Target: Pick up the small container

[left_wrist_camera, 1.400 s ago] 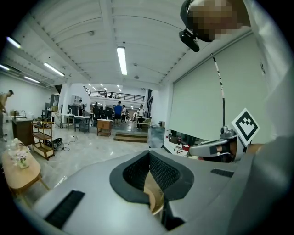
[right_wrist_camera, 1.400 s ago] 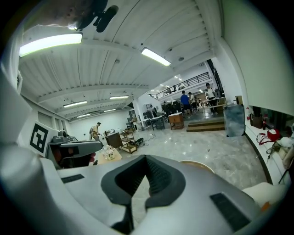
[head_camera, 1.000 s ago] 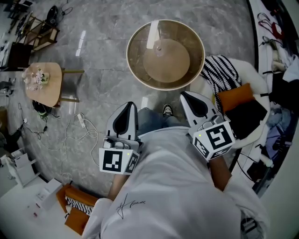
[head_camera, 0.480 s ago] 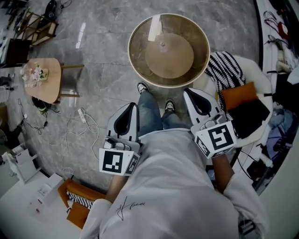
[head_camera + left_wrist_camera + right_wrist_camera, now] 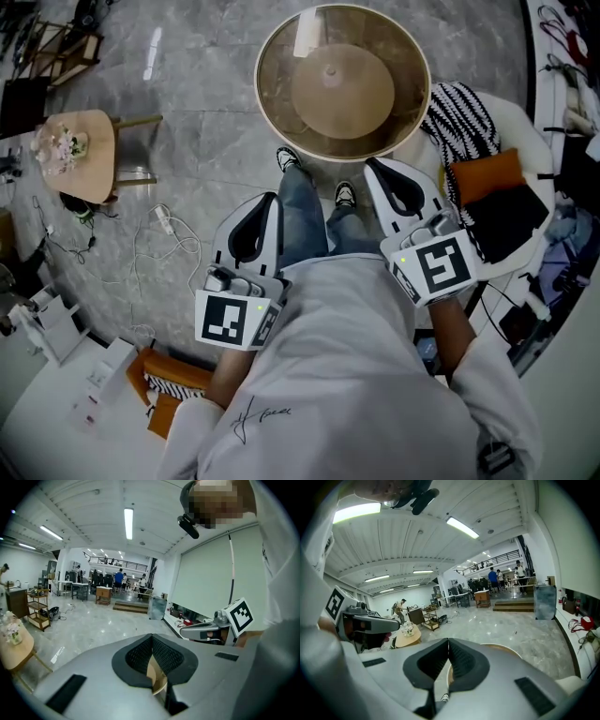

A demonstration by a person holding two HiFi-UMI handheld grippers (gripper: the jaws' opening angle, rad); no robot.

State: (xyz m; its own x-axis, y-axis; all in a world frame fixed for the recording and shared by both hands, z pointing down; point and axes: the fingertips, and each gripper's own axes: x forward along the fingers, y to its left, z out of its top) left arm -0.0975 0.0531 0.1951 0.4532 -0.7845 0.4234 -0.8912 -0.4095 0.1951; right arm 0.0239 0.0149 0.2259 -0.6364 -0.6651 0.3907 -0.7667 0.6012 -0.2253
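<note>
No small container shows in any view. My left gripper (image 5: 272, 198) and right gripper (image 5: 370, 162) are held in front of the person's body, side by side, pointing at a round glass-topped table (image 5: 269, 112) with a tan base. Both are shut, pads meeting, with nothing between them. In the left gripper view the left gripper (image 5: 151, 636) has a sliver of the tan table (image 5: 157, 677) showing under its closed pads. The right gripper (image 5: 448, 640) points over the table's rim (image 5: 502, 647). The person's shoes (image 5: 344, 194) stand at the table's near edge.
A small wooden side table with flowers (image 5: 73, 150) stands at the left, with cables (image 5: 159, 253) on the marble floor. A white chair holding a striped cloth (image 5: 461, 131) and an orange cushion (image 5: 489, 176) sits at the right. Orange cushions (image 5: 164, 375) lie at the lower left.
The person has stepped forward, so the round table sits closer and both shoes now show at its edge. Both grippers stayed shut and moved along with the body.
</note>
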